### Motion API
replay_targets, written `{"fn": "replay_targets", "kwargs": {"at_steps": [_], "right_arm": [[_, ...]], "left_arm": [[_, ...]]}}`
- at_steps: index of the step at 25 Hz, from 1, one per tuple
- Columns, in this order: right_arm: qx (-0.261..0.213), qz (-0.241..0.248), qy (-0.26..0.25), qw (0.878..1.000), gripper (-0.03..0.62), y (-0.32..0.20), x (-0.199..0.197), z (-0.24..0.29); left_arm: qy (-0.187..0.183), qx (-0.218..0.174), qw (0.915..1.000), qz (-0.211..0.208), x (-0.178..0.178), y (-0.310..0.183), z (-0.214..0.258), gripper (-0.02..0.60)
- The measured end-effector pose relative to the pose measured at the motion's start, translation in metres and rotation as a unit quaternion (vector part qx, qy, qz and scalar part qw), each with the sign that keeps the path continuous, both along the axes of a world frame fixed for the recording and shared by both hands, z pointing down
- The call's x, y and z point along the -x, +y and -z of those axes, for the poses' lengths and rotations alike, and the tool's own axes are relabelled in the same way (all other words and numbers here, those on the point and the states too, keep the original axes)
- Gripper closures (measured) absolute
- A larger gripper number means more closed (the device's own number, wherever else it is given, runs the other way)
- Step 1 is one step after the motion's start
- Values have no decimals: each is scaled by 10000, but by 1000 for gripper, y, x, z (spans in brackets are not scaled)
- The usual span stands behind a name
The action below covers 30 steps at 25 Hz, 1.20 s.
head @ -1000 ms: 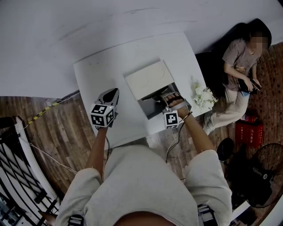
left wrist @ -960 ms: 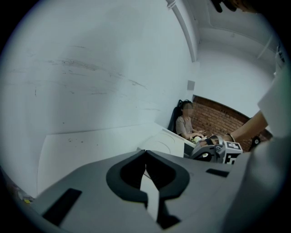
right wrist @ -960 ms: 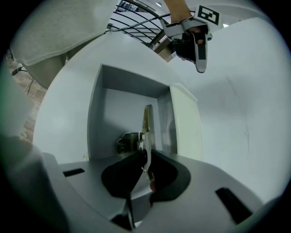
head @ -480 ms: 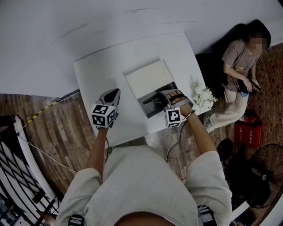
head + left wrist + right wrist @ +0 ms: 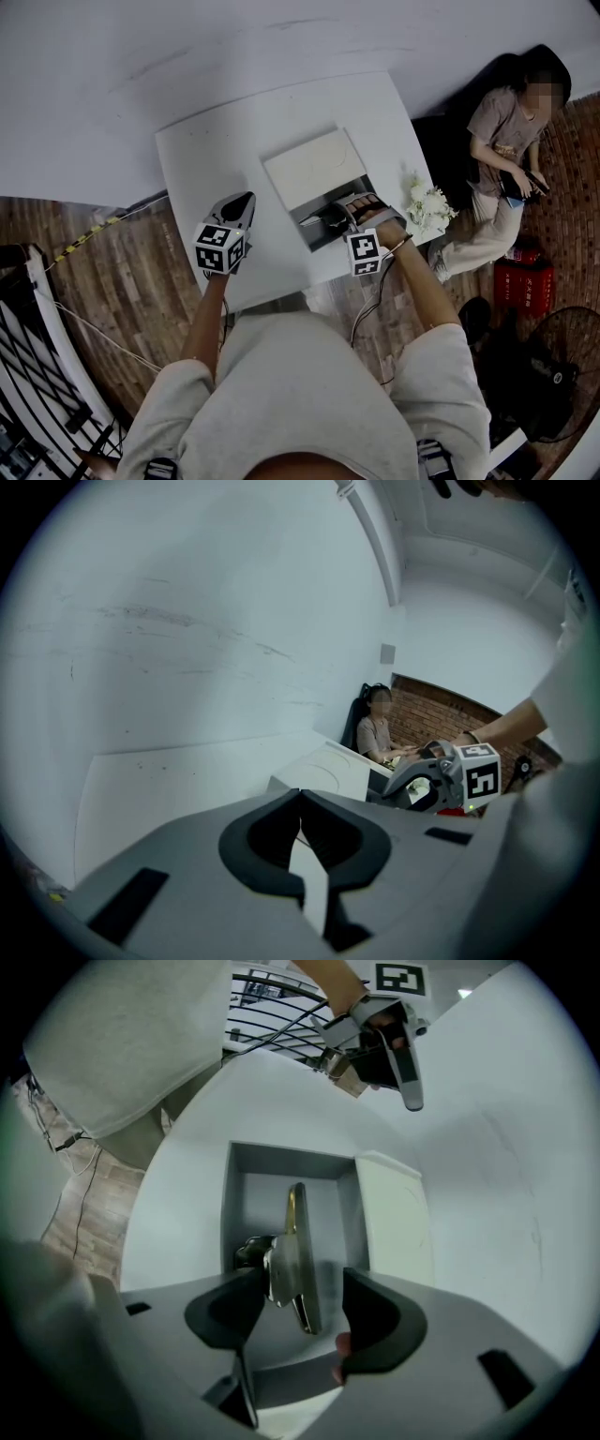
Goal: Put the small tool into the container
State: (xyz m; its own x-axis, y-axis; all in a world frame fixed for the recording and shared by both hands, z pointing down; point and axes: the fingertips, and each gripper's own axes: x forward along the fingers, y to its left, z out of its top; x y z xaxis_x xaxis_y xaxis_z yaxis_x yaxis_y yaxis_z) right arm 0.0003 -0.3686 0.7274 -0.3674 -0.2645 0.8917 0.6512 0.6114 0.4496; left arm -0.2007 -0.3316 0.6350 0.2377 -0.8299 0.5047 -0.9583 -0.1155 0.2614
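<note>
small tool (image 5: 292,1260), a flat metal piece with a dark part on 1 side, stands on edge in the open grey half of the container (image 5: 246,1194), just beside the white lid (image 5: 394,1227) that covers the other half. the right hand-held gripper (image 5: 305,1290) reaches into that open half. its 2 jaws are opening and already stand wide, with the tool between them. 1 pad is clearly off the tool. the other is just beside it, and i cannot tell whether it touches. the left hand-held gripper (image 5: 300,794) hangs over the white surface (image 5: 211,150) well apart from the container, its jaws closed tip to tip with nothing in them. a bunch of white flowers (image 5: 429,204) lies at the surface's edge near the container.
</note>
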Motion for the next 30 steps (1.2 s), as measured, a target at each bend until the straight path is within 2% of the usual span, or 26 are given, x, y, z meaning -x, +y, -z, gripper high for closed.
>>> {"fn": "replay_targets", "kwargs": {"at_steps": [1,3,9,15,18,22,25,30], "right_arm": [[6,-10,27,10000,346,0,-1,-1],[-12,-102,-33,9999,304,-1,0,-1],[-25,-264,-197,9995,323,2,2,5],[54,-586,-280,9979,371,4,-11,8],[73,-839,-405,9956,416,5,-17,13],[88,-1290,-767,9886,513,3,-19,25],[141,-1724,-1099,9788,588,-1,-23,36],[358,-2366,-1328,9618,594,2,-33,39]], "left_arm": [[3,3,10000,0,-1,0,0,572],[14,3,10000,1,-1,1,0,572],[10,-52,10000,-27,-1,0,3,572],[-5,-78,9998,-157,-8,-7,5,572],[-15,-126,9996,-240,-13,-11,10,572],[-59,-173,9992,-350,-18,-14,16,572],[-86,-247,9988,-420,-24,-18,23,572],[-162,-353,9977,-558,-31,-22,36,572]]}}
